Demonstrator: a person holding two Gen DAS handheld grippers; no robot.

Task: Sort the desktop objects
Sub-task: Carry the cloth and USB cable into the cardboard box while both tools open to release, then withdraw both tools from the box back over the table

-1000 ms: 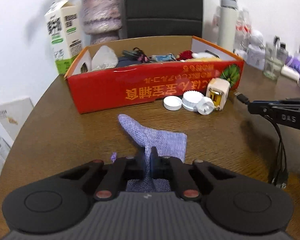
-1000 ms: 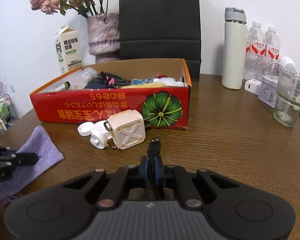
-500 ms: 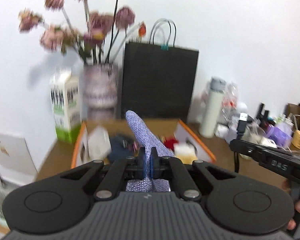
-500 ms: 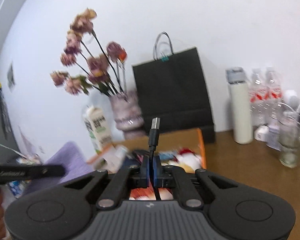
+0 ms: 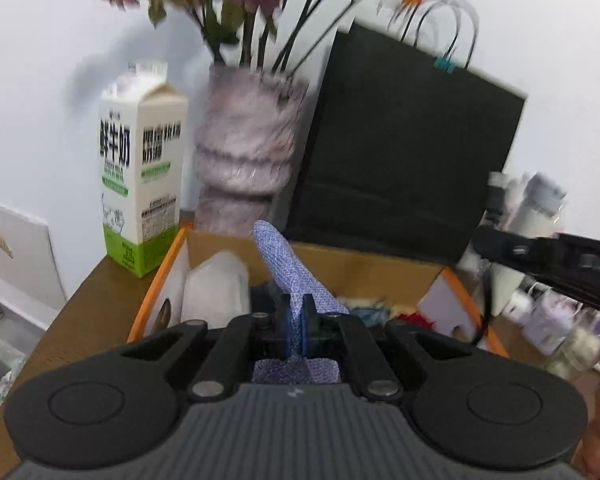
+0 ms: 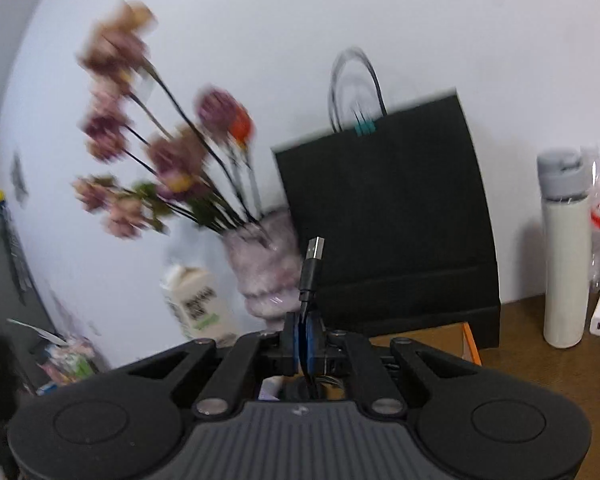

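Fingers [image 5: 284, 322] on my left gripper [image 5: 295, 320] are clamped narrow on the purple cloth [image 5: 286, 264], whose free end stands up ahead of them; my right gripper [image 6: 303, 338] pinches the black USB cable [image 6: 311, 270] just below its plug, which points upward. A second ago both were low at the surface, the cloth lying flat and the cable trailing beside the small white items. Since then I have lifted both and carried them forward, so the left view now looks down into the open orange-edged box [image 5: 456, 280], with the cloth hanging over its clutter, near the left end. The milk carton [image 5: 140, 184], vase [image 5: 244, 164] and black paper bag [image 5: 400, 152] stand close behind it. From the right view only a corner of the box shows below the fingers. I judge both pick-ups done and the drop into the box next; the cable's loose tail, hidden under my right gripper, could snag on the box wall.
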